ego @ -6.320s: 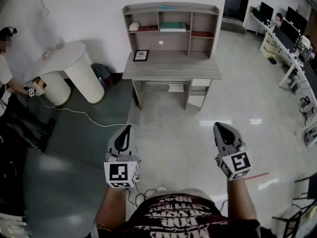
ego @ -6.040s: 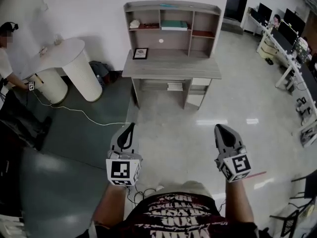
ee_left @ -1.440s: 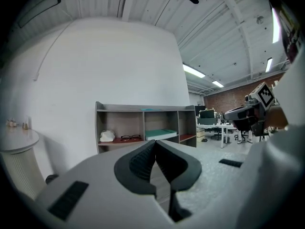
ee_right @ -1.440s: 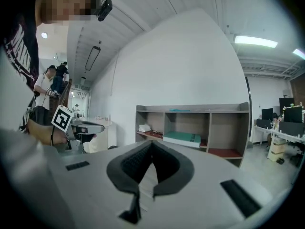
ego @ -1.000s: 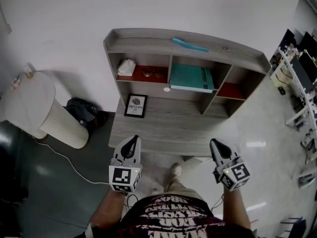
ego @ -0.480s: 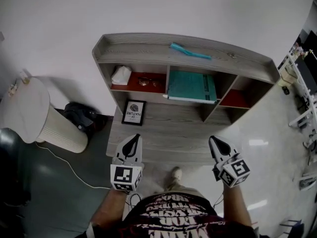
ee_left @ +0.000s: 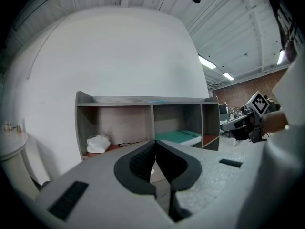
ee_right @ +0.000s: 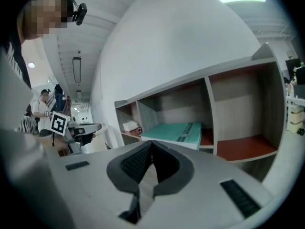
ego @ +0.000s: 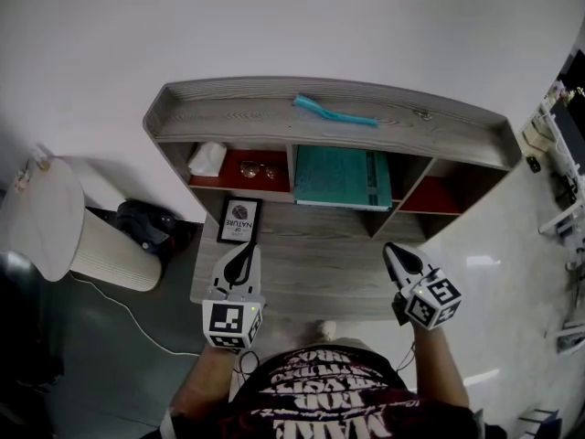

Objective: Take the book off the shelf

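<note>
1. Desk edge, left: your left gripper (ego: 243, 249) hovers over the desk (ego: 311, 263), jaws pressed together, holding nothing.
2. Centre: the teal book (ego: 343, 176) lies flat in the middle compartment of the shelf (ego: 228, 117), ahead of both grippers and well apart from each.
3. Right: your right gripper (ego: 388, 248) is closed too and empty, with the book ahead and slightly left of its tip.
</note>
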`<state>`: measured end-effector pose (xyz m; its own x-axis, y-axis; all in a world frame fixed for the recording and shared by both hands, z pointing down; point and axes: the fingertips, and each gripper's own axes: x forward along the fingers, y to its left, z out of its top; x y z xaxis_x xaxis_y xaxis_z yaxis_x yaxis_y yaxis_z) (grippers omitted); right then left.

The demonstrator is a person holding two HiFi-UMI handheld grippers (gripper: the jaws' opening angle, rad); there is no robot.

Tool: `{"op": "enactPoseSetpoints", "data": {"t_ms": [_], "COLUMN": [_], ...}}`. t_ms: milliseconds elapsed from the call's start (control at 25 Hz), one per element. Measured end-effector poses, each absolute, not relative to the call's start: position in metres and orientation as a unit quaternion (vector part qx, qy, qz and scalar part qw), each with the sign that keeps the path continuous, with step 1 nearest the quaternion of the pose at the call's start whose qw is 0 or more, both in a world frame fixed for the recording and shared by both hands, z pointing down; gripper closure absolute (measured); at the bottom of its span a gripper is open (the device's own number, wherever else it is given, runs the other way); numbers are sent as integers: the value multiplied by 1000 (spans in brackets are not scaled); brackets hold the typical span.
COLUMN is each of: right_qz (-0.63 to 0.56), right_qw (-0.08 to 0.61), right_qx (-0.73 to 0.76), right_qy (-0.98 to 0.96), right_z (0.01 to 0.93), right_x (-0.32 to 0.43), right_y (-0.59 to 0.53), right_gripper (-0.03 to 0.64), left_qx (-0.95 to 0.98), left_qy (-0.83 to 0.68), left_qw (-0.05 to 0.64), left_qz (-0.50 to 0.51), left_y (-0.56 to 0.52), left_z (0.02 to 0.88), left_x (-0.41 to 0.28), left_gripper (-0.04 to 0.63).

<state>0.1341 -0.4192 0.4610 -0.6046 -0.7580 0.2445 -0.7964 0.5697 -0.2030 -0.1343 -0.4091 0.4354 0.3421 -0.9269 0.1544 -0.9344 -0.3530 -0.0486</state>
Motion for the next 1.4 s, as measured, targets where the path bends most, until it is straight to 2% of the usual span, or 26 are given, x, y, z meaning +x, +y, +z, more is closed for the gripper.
{"op": "enactPoseSetpoints", "data": {"t_ms": [240,400,640,800,1120,1160,1200,1400], "right_qz": [200,252,344,403,518,524,530,545], "right_qw": [71,63,19,-21,-58,-59,-62,-102], "right_qx": [418,397,377,358,359,366,368,341], "right_qy": [-883,-881,-860,-842,-774,-767,-761,-759], "right_z": [489,509,527,531,548,551,554,553], "right_x": [151,157,160,163,160,162,162,162], "right_y": [-465,-491,-523,-540,-562,-565,-567,-565], "right_gripper": [592,455,288,230,221,234,290,381], "left_qx": [816,815,805,799,794,793,793,794], "left_qy": [-571,-573,-584,-591,-596,-596,-597,-596], "left_qw": [27,25,38,42,48,50,50,47], "left_qz": [83,88,99,101,109,111,112,110], "left_y": [-445,-466,-485,-492,-489,-488,-487,-477], "left_z": [437,440,453,457,464,465,465,463], "left_x": [-110,-96,-91,-89,-88,-89,-89,-89], "left_gripper": [589,589,589,589,589,589,589,589]}}
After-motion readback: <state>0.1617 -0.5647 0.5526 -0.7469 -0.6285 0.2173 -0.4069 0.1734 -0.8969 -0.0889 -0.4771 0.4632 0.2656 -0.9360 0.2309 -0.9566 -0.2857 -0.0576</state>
